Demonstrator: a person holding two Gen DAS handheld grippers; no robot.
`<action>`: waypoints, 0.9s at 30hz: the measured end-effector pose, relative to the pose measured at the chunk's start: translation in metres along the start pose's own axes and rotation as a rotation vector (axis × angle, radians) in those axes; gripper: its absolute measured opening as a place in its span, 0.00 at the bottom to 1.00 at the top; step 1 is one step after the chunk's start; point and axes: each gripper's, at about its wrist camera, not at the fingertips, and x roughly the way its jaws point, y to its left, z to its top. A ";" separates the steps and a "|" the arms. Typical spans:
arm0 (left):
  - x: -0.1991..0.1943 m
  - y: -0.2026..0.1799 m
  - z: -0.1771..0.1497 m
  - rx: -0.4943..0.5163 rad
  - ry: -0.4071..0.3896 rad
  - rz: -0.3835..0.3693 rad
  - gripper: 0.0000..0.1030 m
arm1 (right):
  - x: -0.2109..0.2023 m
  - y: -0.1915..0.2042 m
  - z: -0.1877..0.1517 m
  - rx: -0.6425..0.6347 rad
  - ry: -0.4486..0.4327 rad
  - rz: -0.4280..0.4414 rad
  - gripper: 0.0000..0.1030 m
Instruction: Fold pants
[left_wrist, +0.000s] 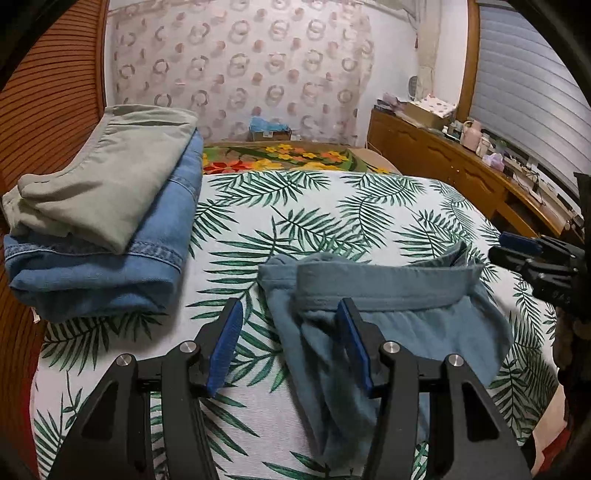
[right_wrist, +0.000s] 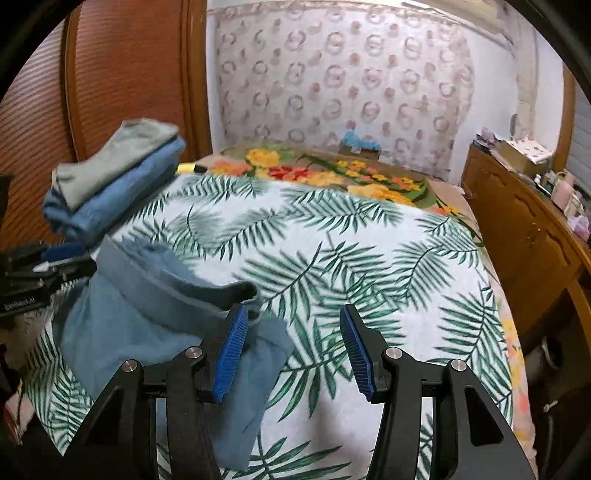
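Crumpled grey-blue cotton pants (left_wrist: 388, 317) lie on the palm-leaf bedspread (left_wrist: 332, 214); left tool (left_wrist: 290, 321) and right tool (right_wrist: 293, 328), both released, flank their waistband.

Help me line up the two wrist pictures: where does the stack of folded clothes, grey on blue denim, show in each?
Left wrist view: the folded stack fills the left side, on the bed's far-left corner.
Right wrist view: the same stack sits smaller, upper left, against the wooden panel.
Shared landmark: the blue-grey pants lying on the palm-leaf sheet.
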 end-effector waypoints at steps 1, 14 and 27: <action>-0.001 0.000 0.000 0.001 0.000 0.000 0.53 | -0.002 -0.002 -0.002 0.005 -0.004 0.003 0.52; -0.013 -0.012 -0.011 0.026 0.008 -0.075 0.53 | 0.006 -0.003 -0.019 -0.019 0.045 0.184 0.52; -0.014 -0.023 -0.029 0.051 0.048 -0.123 0.53 | 0.054 -0.006 0.012 0.020 0.138 0.291 0.10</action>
